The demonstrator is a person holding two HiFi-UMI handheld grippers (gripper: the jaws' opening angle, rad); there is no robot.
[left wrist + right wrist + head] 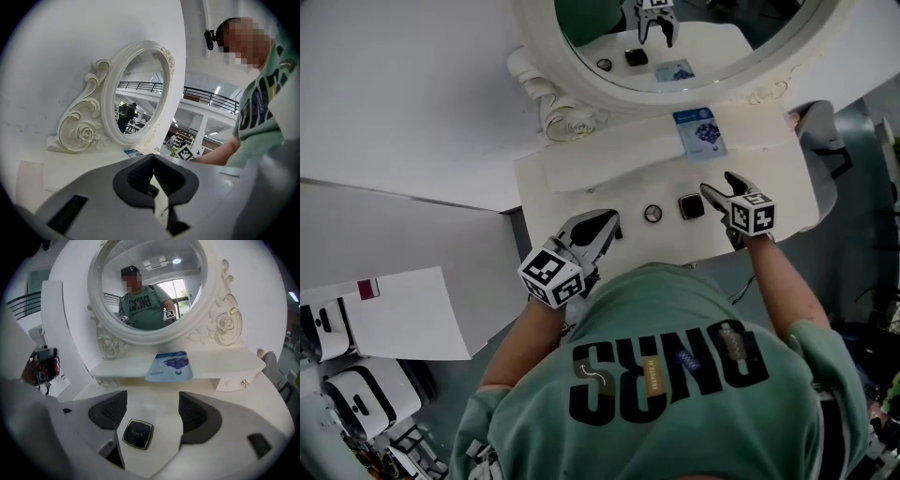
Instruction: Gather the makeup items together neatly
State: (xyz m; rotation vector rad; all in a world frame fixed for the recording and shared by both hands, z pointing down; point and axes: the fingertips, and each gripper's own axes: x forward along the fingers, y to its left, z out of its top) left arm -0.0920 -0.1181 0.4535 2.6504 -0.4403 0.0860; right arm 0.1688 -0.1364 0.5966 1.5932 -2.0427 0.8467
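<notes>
Square black compact (137,433), low centre of frame: probably light, rigid, slick-lidded; best pinched across opposite edges. Right gripper (153,401) spread open; left gripper (153,164) clenched, empty.

The black compact (137,433) looks glossy and metal-rimmed, the white vanity top (154,404) smooth and matt.

Round compact (652,213) left of square compact (691,206) on table (623,195); packet (700,130) on shelf (600,157) behind.
</notes>
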